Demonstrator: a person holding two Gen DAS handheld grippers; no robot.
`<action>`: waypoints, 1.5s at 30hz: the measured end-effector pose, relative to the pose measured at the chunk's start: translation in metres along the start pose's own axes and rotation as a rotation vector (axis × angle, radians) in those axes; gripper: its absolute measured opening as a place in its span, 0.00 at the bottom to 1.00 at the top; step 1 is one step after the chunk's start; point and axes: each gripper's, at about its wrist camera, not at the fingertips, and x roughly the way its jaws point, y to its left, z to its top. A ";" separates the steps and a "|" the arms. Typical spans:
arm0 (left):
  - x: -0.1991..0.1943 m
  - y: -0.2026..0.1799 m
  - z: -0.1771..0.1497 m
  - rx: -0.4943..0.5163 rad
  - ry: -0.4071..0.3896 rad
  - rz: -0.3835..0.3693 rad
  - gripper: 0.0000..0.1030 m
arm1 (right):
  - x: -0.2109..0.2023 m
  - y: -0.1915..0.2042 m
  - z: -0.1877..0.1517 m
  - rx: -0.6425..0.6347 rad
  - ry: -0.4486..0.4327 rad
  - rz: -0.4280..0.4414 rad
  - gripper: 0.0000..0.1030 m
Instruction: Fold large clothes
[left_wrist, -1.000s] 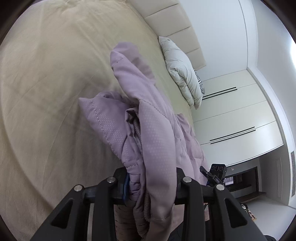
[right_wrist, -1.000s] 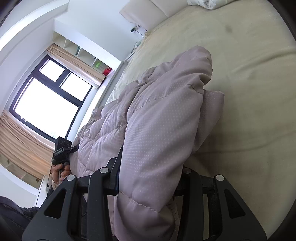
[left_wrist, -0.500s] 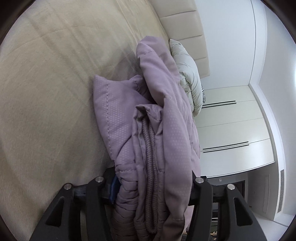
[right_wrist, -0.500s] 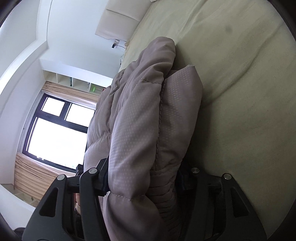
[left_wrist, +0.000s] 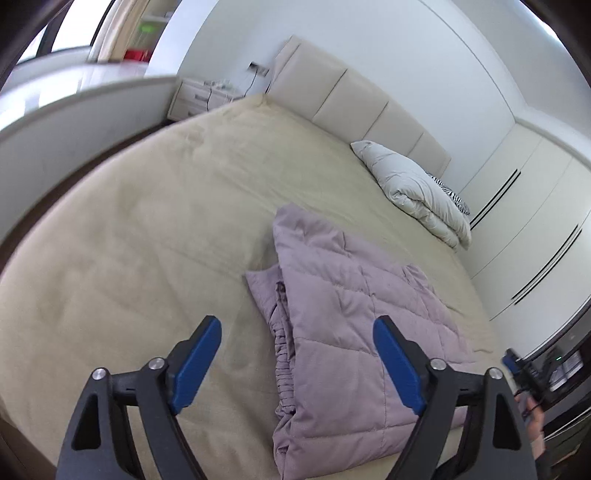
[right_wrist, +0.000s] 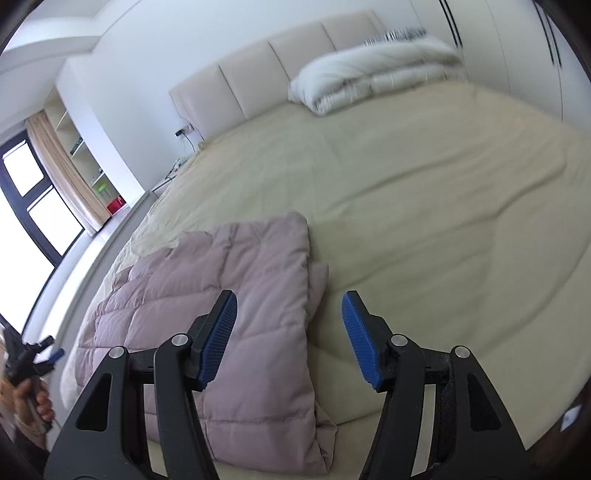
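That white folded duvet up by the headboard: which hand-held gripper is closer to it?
Hard to say. Both the left hand-held gripper and the right hand-held gripper hang open over the lilac jacket, far from the duvet.

Our left tongs (left_wrist: 295, 358) and right tongs (right_wrist: 289, 334) share black angular frames, silver screws and ribbed blue pads (right_wrist: 218, 338); bare skin shows on our hand (right_wrist: 31, 404).

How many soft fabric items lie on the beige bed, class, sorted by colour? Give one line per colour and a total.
Lilac quilted puffer jacket, folded: 1
White puffy folded duvet by the headboard: 1
Black-and-white zebra-striped item, mostly hidden behind the duvet: 1
Total: 3
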 end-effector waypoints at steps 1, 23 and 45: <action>-0.012 -0.013 -0.001 0.048 -0.044 0.037 0.93 | -0.010 0.015 0.006 -0.048 -0.047 -0.023 0.73; -0.088 -0.217 0.004 0.388 -0.424 0.405 1.00 | -0.128 0.209 0.035 -0.193 -0.167 -0.123 1.00; -0.014 -0.196 -0.047 0.326 0.015 0.402 1.00 | -0.052 0.232 -0.027 -0.246 0.130 -0.225 1.00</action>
